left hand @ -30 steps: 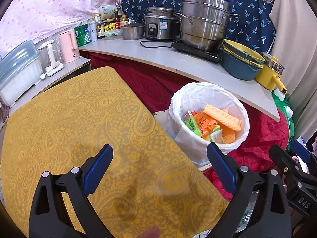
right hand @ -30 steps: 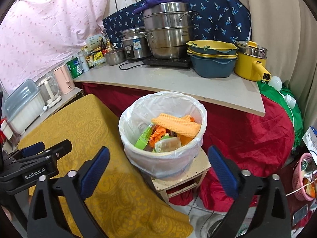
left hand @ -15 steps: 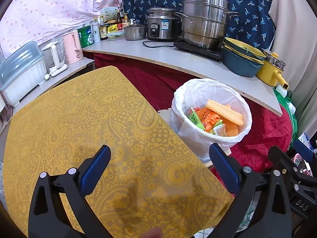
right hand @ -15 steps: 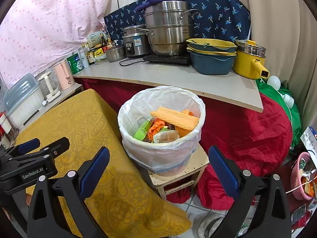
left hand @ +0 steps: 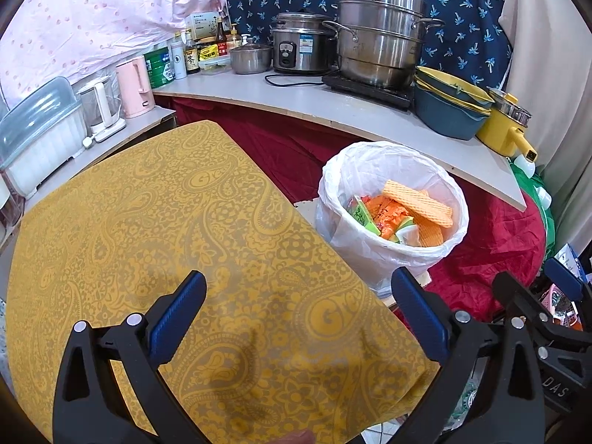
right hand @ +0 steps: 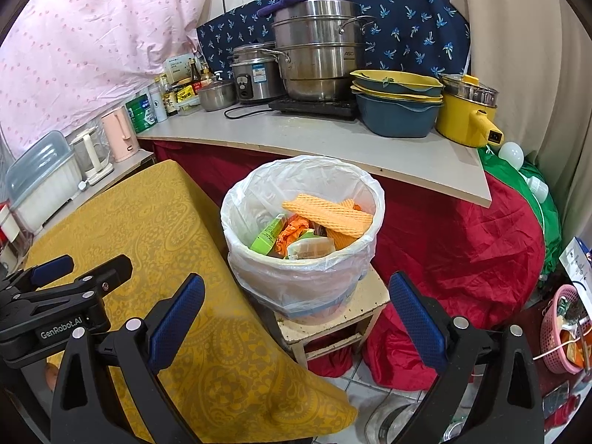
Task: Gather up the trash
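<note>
A trash bin lined with a white plastic bag (left hand: 373, 236) (right hand: 307, 281) stands on a small stool beside the table. It holds orange wafer-like wrappers (right hand: 327, 216), a green packet (right hand: 268, 236) and other packaging. My left gripper (left hand: 298, 318) is open and empty above the table with the yellow patterned cloth (left hand: 166, 222). My right gripper (right hand: 296, 318) is open and empty, in front of the bin. The left gripper also shows at the left of the right wrist view (right hand: 48, 277).
A grey counter (right hand: 333, 140) behind the bin carries steel pots, a rice cooker, stacked bowls, a yellow pot and bottles. Red cloth (right hand: 462, 251) hangs below it. A pink basket (right hand: 562, 336) sits on the floor at right. Kettles and a plastic box stand at left.
Both grippers have drawn back a little from the bin and risen; the bin sits slightly farther off in both views. Both stay open and empty.
</note>
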`<state>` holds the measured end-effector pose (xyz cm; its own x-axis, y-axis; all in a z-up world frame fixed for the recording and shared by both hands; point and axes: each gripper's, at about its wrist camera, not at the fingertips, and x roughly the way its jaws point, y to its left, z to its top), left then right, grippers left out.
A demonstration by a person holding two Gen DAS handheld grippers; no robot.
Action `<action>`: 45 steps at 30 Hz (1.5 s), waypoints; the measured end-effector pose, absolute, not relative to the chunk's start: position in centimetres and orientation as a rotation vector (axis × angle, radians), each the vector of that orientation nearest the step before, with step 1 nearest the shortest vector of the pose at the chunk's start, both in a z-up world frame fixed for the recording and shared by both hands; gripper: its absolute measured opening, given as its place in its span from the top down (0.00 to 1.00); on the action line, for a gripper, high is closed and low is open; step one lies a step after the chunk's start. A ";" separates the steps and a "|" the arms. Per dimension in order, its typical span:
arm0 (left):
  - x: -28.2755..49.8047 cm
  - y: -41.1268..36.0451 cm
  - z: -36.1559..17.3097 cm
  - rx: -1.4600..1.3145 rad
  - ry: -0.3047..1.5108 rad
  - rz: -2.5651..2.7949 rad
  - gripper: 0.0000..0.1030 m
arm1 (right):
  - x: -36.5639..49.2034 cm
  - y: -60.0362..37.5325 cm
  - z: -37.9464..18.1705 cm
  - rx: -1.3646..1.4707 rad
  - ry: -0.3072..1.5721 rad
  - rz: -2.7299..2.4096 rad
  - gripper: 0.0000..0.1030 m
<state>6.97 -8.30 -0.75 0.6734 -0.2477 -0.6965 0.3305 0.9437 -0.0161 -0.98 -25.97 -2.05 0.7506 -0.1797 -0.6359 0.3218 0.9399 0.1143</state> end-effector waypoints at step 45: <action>6.6 -9.0 -2.1 0.164 0.781 -0.317 0.07 | -1.2 -26.0 -3.8 0.233 0.694 -0.275 0.07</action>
